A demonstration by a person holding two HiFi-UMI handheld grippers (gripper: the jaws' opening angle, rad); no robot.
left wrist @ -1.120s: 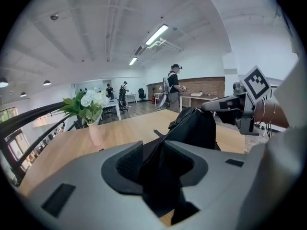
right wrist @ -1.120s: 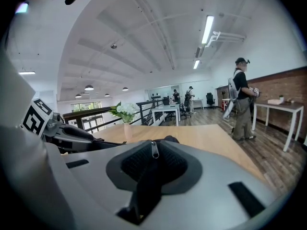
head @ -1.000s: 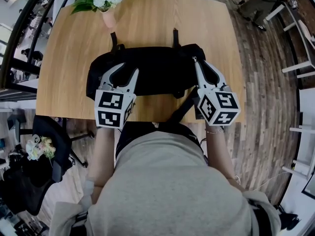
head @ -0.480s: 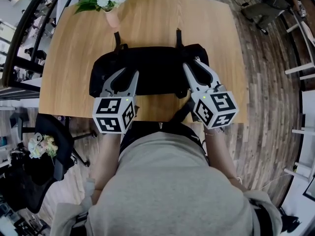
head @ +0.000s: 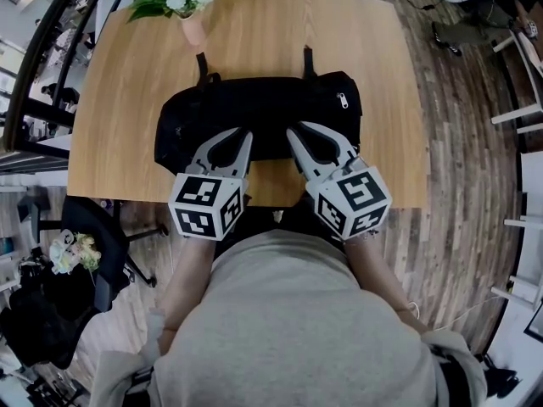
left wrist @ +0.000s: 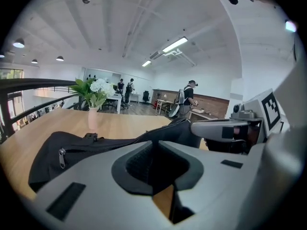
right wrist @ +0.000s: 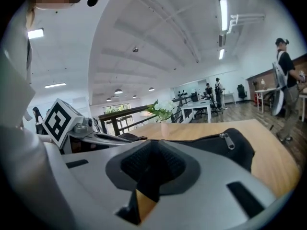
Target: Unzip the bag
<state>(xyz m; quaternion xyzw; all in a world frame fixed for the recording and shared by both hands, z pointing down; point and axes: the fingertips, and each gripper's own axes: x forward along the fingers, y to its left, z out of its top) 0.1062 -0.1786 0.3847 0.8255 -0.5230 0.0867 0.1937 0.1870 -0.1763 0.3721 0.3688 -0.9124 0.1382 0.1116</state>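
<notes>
1. Wooden table (head: 254, 32): your torso and both marker cubes cover the middle of its near edge. Only the near corners show bare.
2. Left gripper (head: 246, 134): jaws pressed together tip to tip, over the near side of the black bag (head: 254, 108). Its own view shows nothing between the jaws. You cannot tell whether the tips touch fabric.
3. Right gripper (head: 293, 131): jaws likewise closed, nothing seen between them. It sits just beside the left gripper, both tips near the bag's middle.
4. Bag lies lengthwise across the table's middle. The zip line is black on black and hard to follow from above. One zip pull (head: 343, 100) shows at the right end, and the left gripper view shows another pull (left wrist: 61, 158) at the left end.
5. Two straps (head: 201, 64) stick out past the bag's far side.
6. Open room: bare wood right of the bag and a wide stretch beyond it.
7. Vase of flowers (head: 188, 28) stands at the far left corner, well apart from the bag, with its blooms cut off by the frame.
</notes>
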